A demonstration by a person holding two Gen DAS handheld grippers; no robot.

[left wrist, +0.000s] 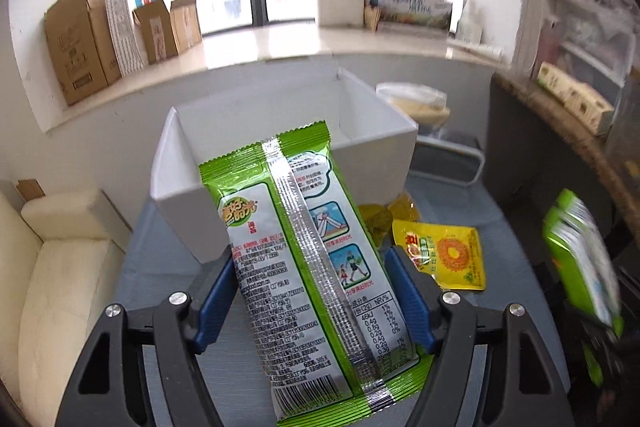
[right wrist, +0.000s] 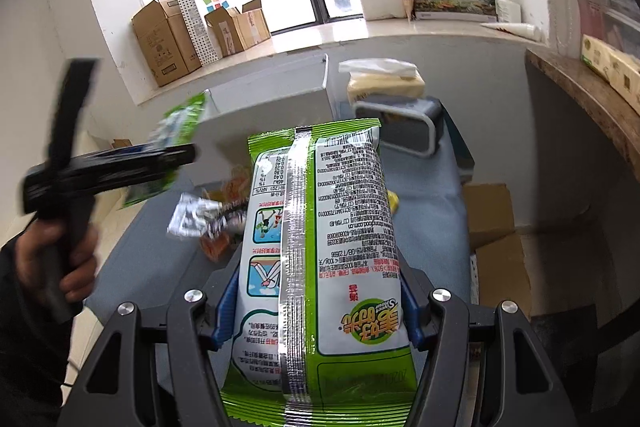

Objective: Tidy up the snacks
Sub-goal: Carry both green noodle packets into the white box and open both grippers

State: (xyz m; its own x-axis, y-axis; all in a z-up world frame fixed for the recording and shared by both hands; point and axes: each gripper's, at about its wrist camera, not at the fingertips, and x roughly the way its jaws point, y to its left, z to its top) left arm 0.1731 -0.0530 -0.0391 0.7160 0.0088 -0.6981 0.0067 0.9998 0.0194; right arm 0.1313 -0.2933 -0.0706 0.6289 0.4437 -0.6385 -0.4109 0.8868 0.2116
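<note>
A green and white foil snack packet [left wrist: 304,259] is gripped between the blue pads of the left gripper [left wrist: 308,291], above the open white cardboard box [left wrist: 192,187] on the grey-blue table [left wrist: 516,267]. A second, matching green packet [right wrist: 320,255] is clamped in the right gripper [right wrist: 316,307]. A yellow sachet [left wrist: 444,255] is seen lying beside the box.
</note>
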